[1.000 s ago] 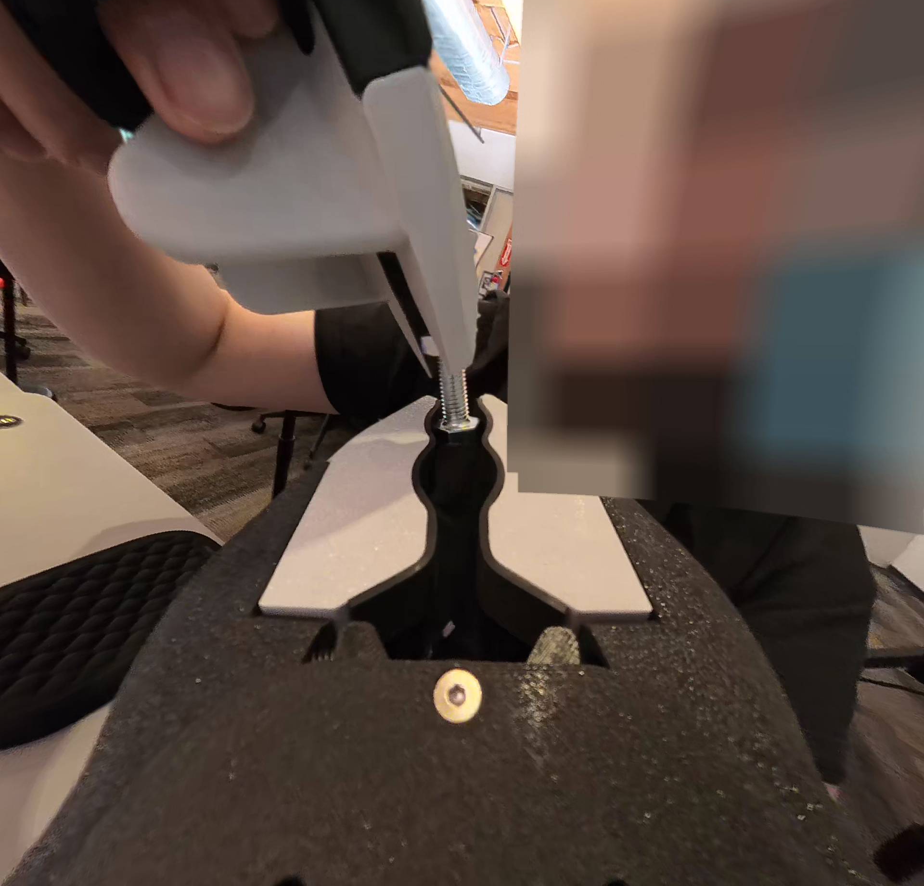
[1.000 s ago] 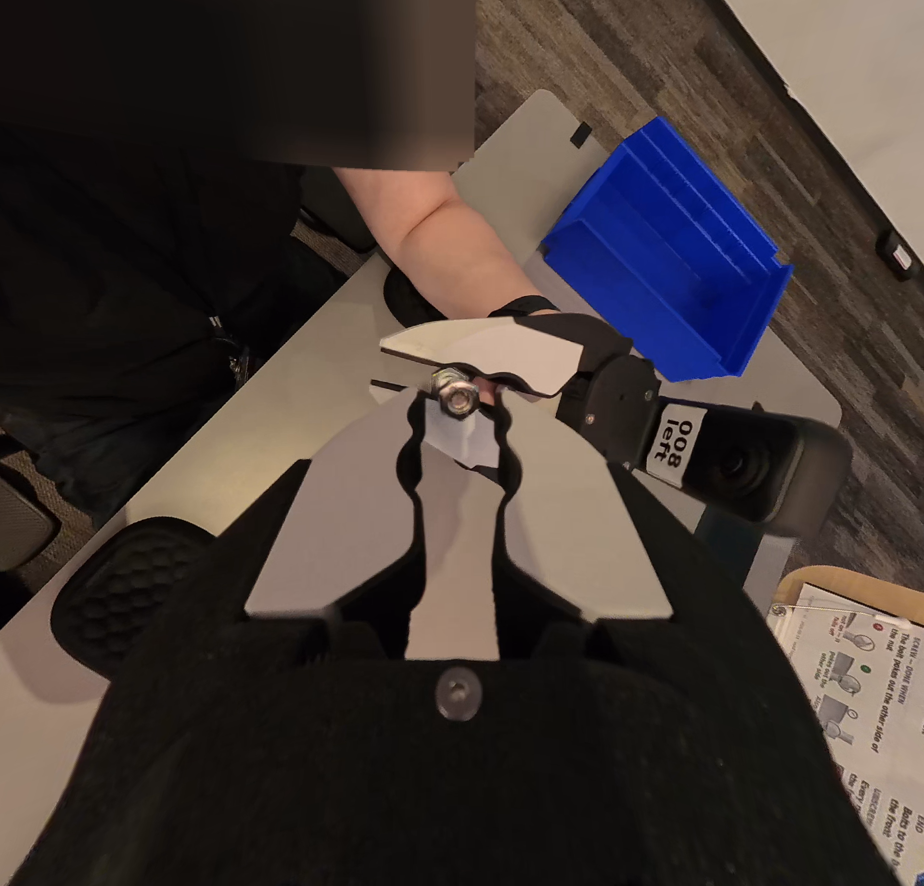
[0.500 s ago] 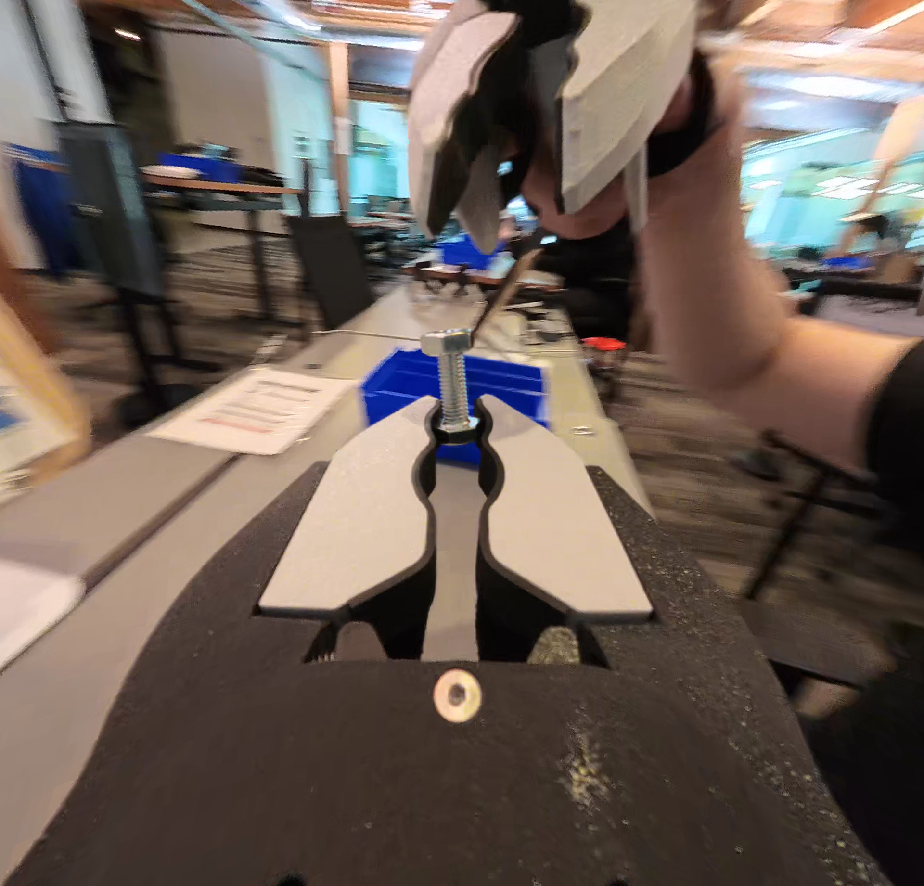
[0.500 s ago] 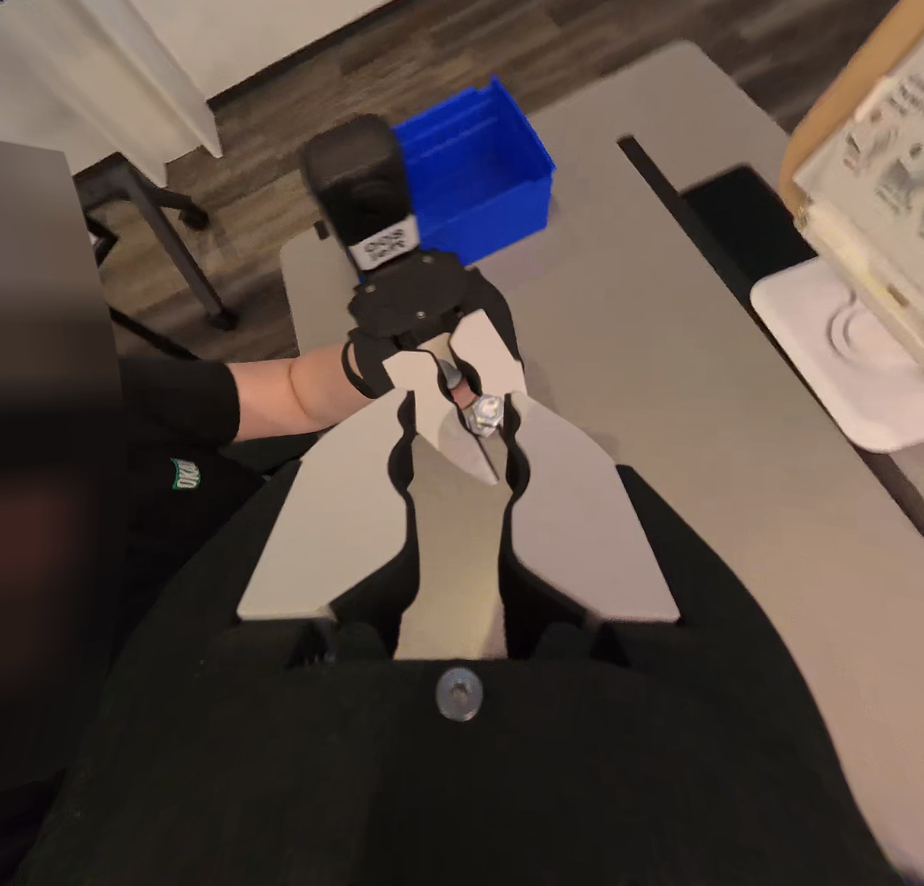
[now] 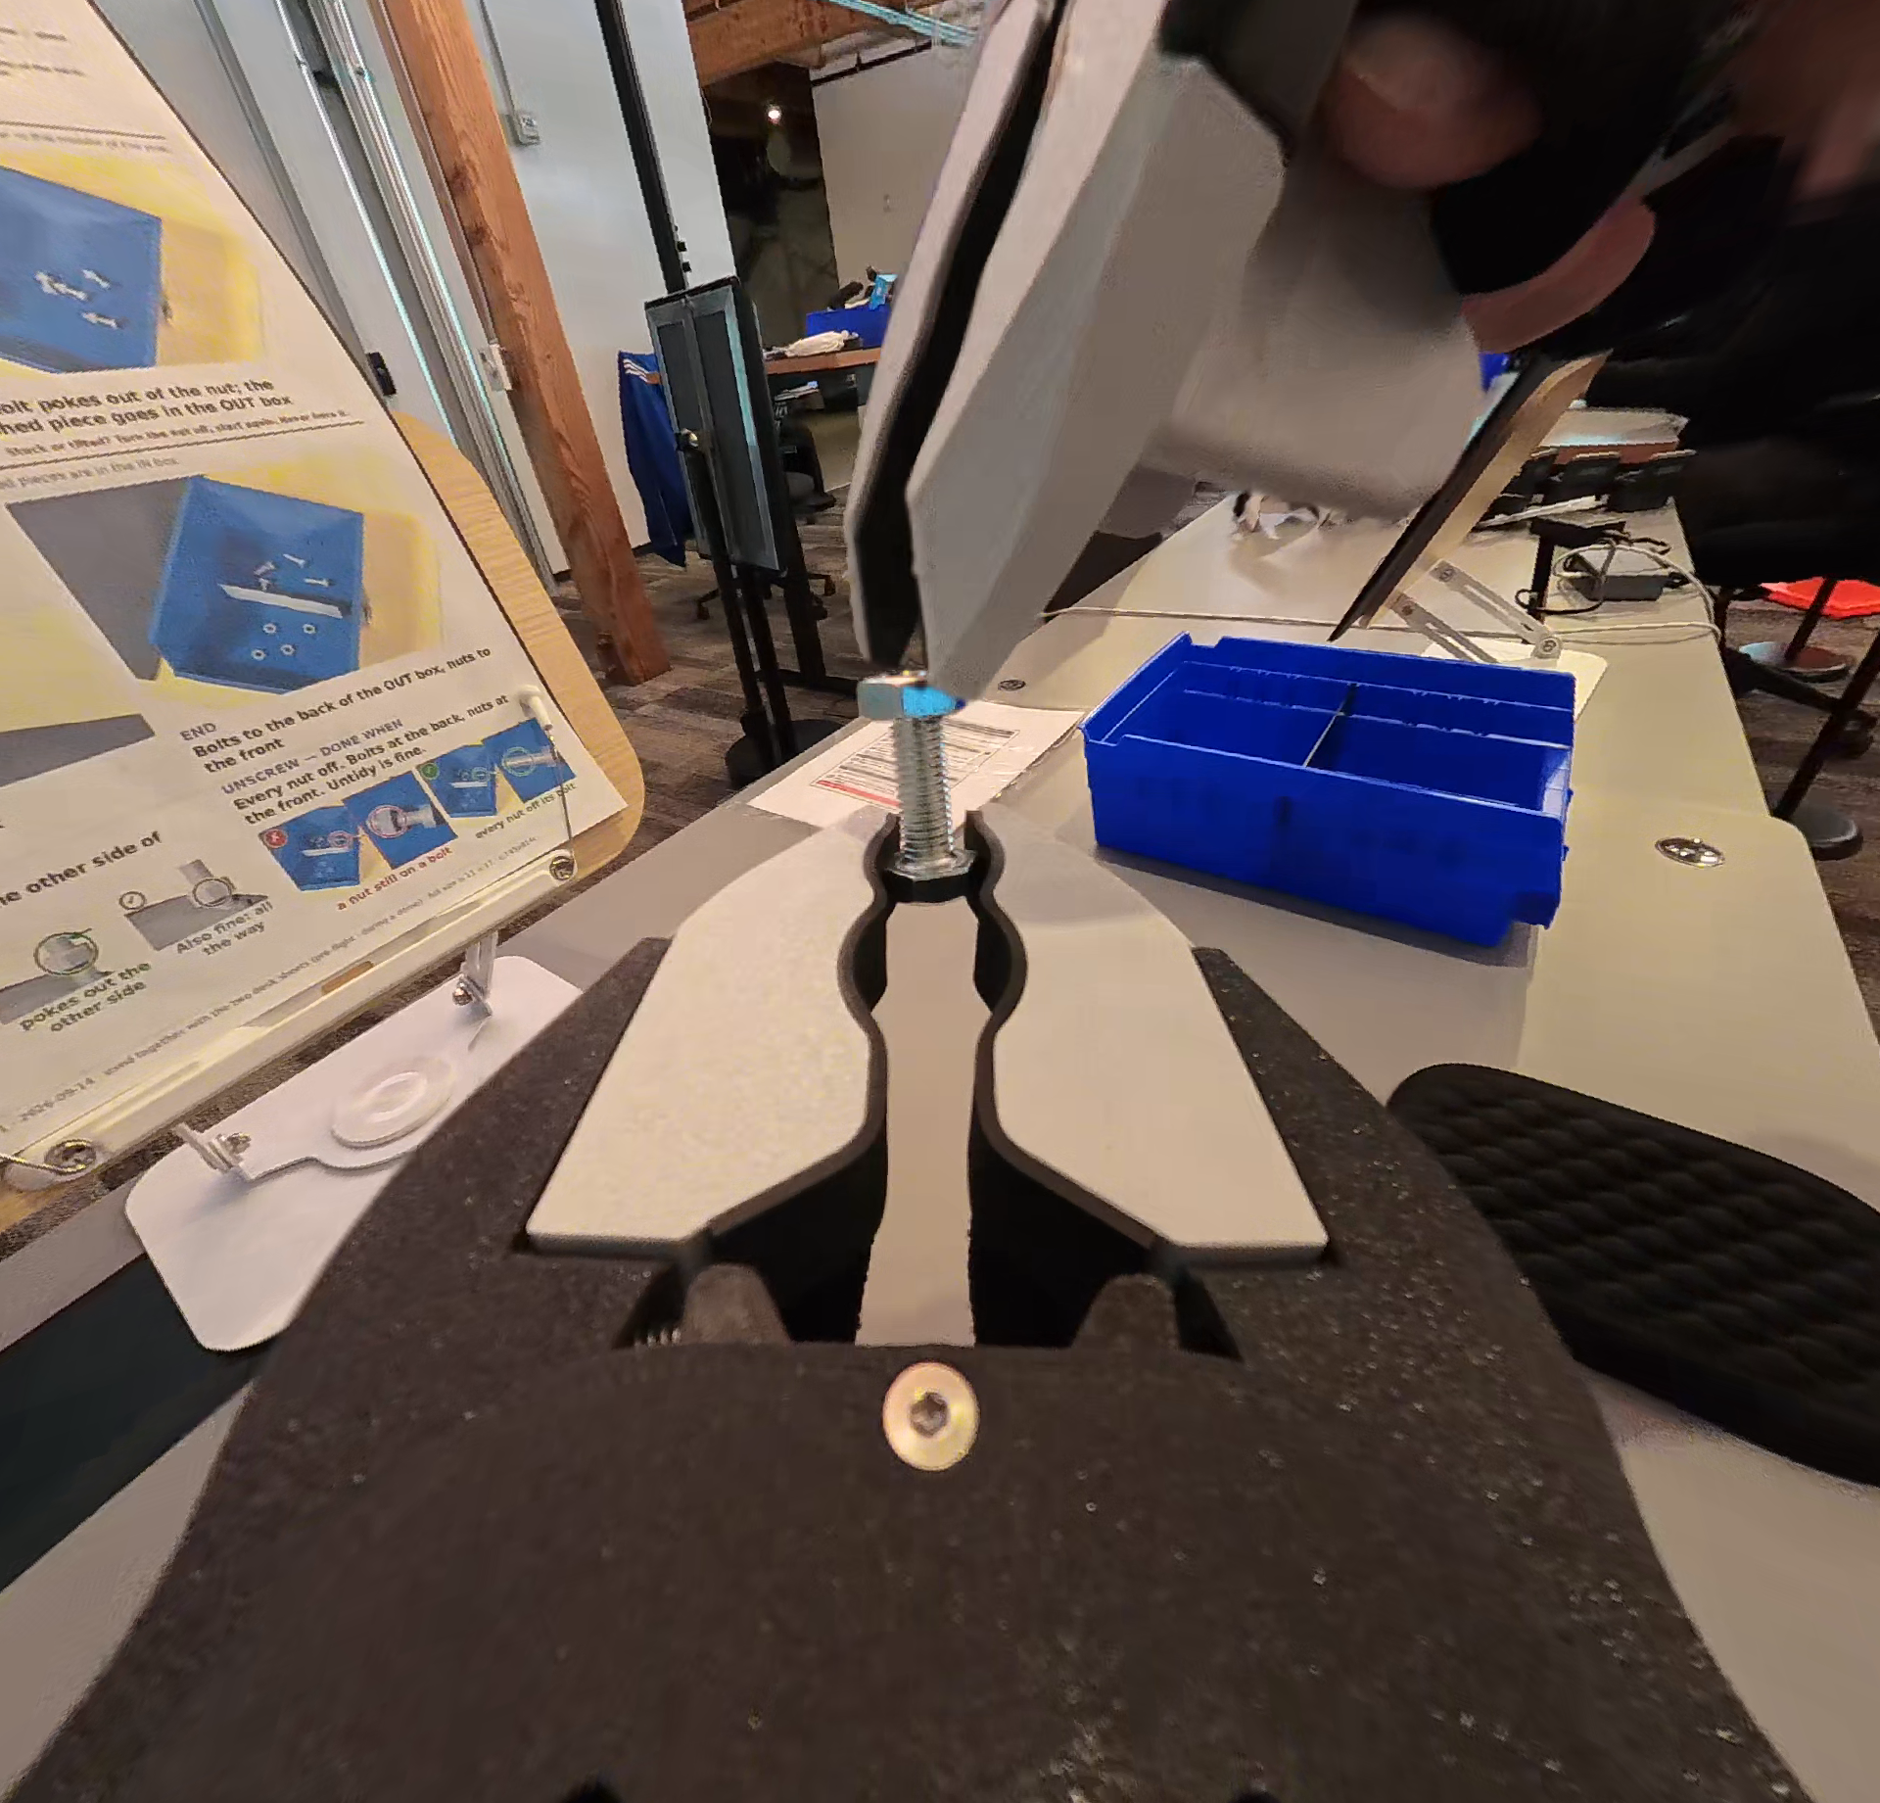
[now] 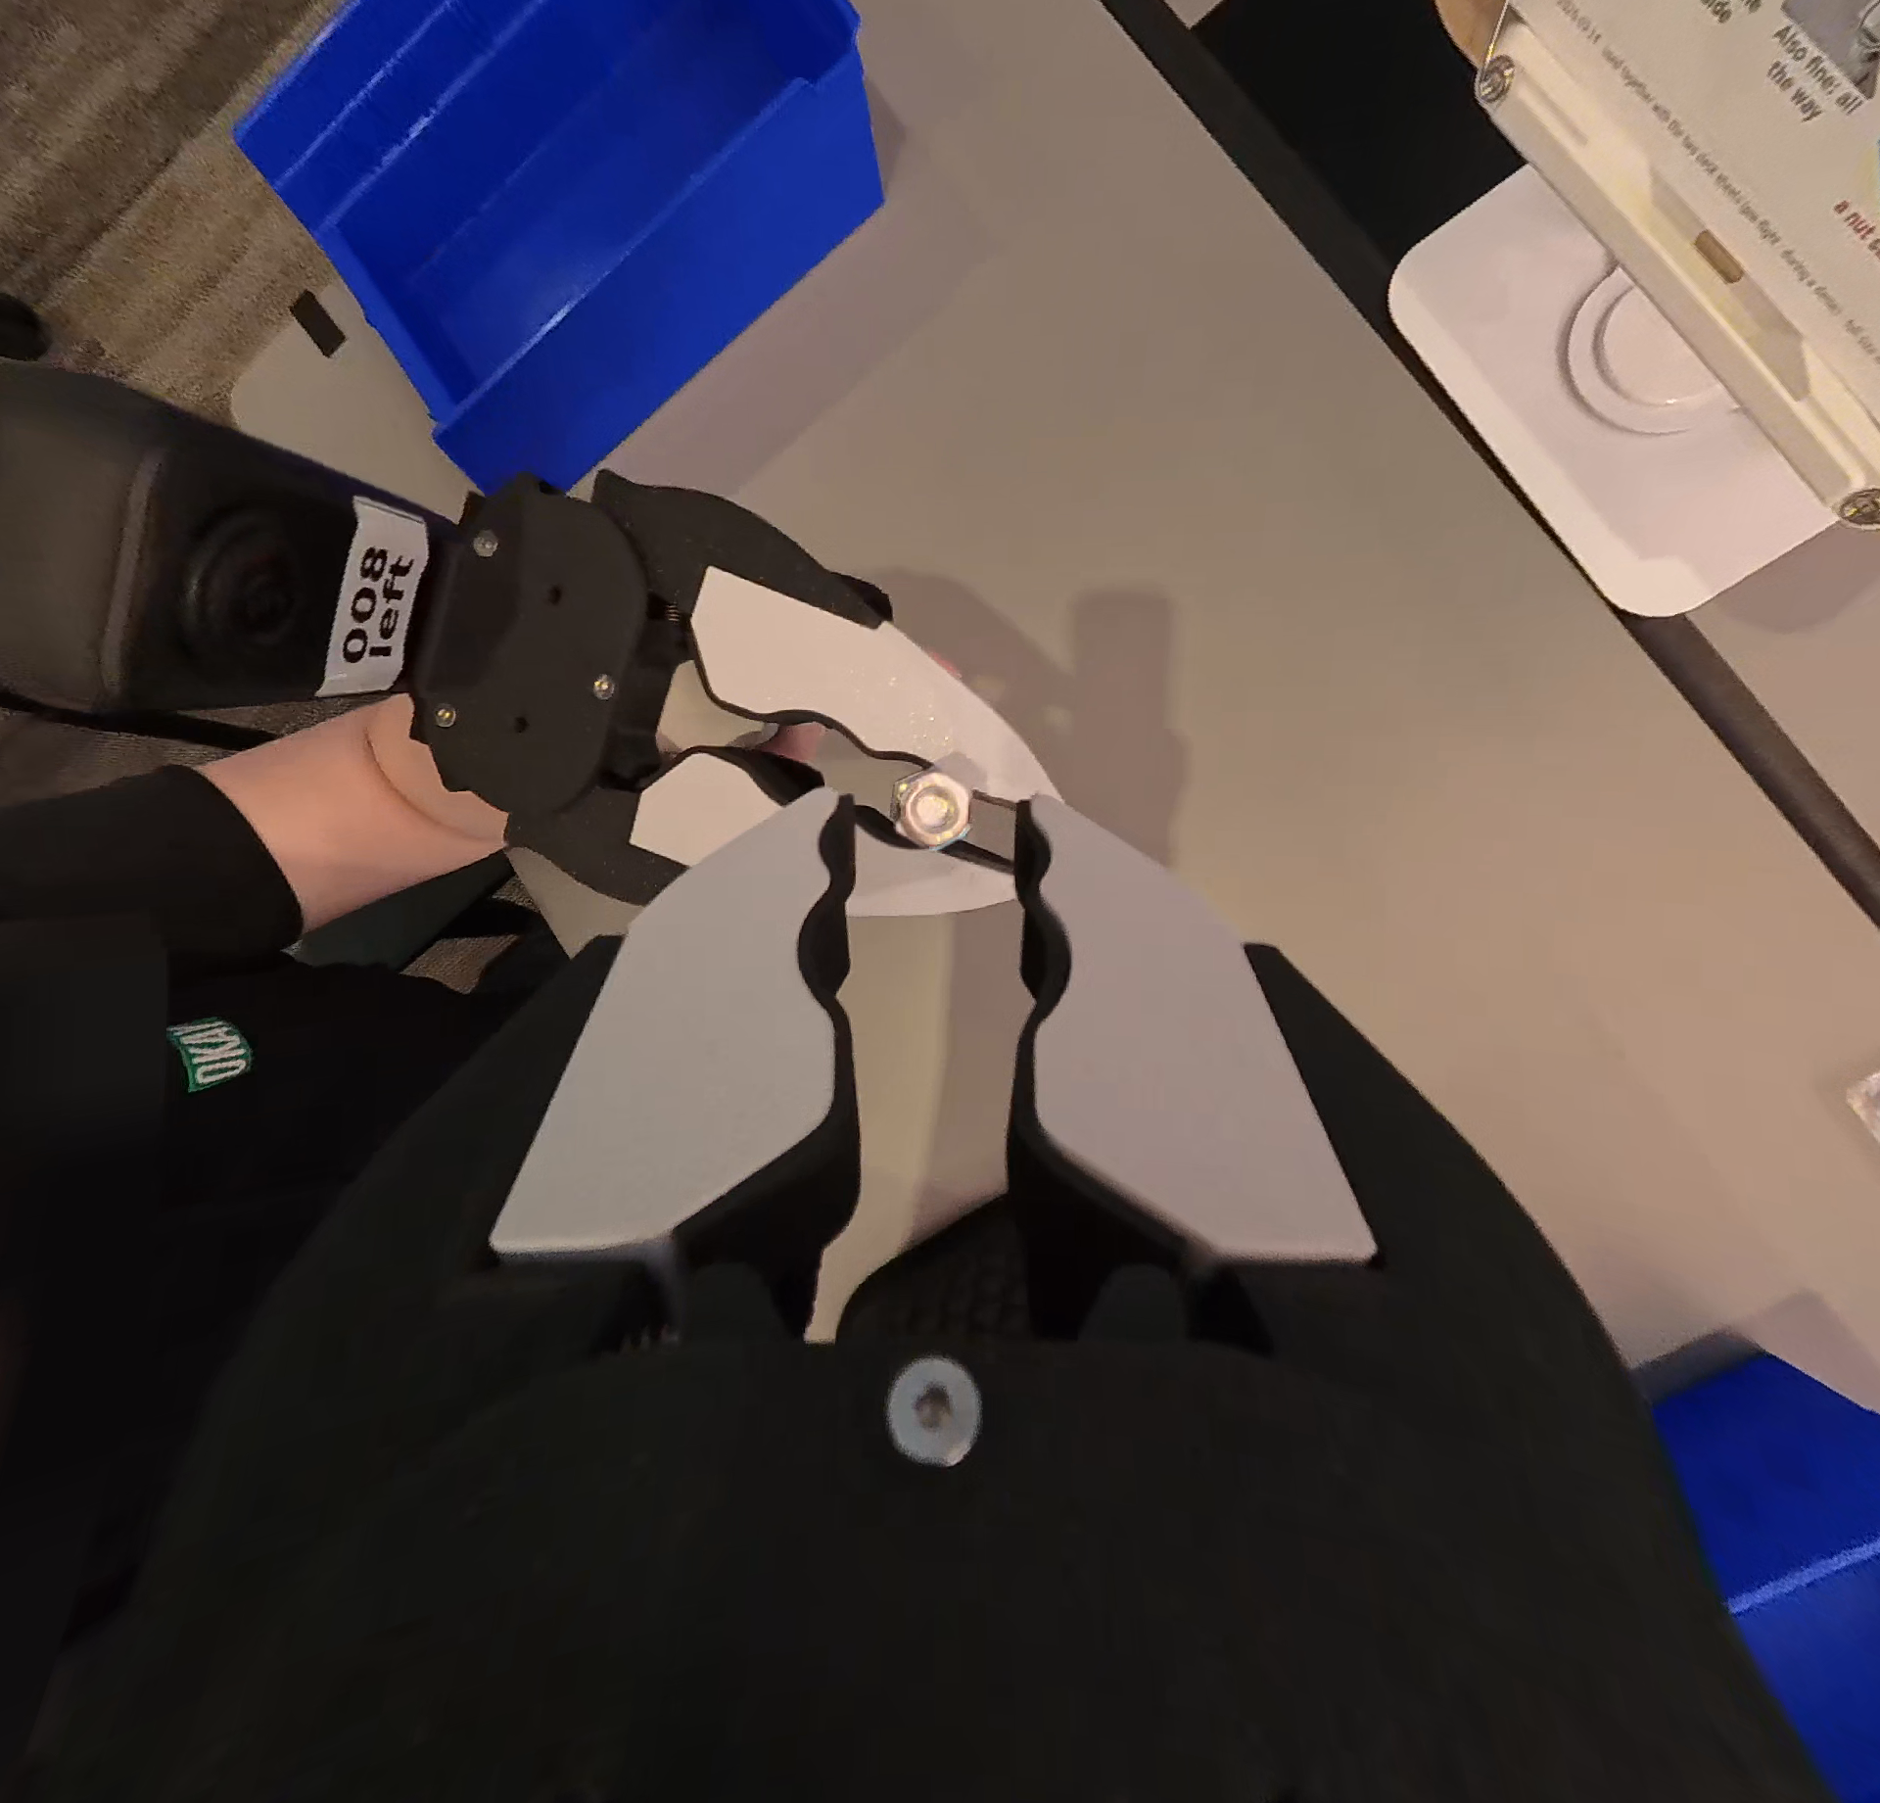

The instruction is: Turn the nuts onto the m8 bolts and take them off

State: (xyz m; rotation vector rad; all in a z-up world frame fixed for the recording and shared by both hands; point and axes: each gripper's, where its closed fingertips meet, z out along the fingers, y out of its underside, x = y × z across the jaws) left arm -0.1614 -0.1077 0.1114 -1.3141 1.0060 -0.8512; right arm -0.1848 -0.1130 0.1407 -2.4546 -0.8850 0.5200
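Observation:
A silver M8 bolt (image 5: pixel 921 777) stands upright, hex head (image 5: pixel 895 701) on top. My left gripper (image 5: pixel 928 864) is shut on the nut (image 5: pixel 924 867) at the bolt's lower end. My right gripper (image 5: pixel 905 640) comes down from above, its tips at the bolt head. In the right wrist view the right gripper (image 6: pixel 928 823) is open, its fingers on either side of the bolt head (image 6: pixel 931 810) with gaps showing. The left gripper (image 6: pixel 982 823) comes in there from the left, held by a hand.
A blue divided bin (image 5: pixel 1323 788) sits on the grey table (image 5: pixel 1679 961) ahead to the right. An instruction board (image 5: pixel 254 533) on a white stand (image 6: pixel 1628 381) stands at left. A black textured pad (image 5: pixel 1628 1245) lies at right. A second blue bin (image 6: pixel 570 177) sits near the table edge. My left and right fingertips are right by each other.
Both grippers have swung round with the bolt, from facing the person to facing the table. The right gripper came off the bolt head, then returned over it with its jaws wider apart.

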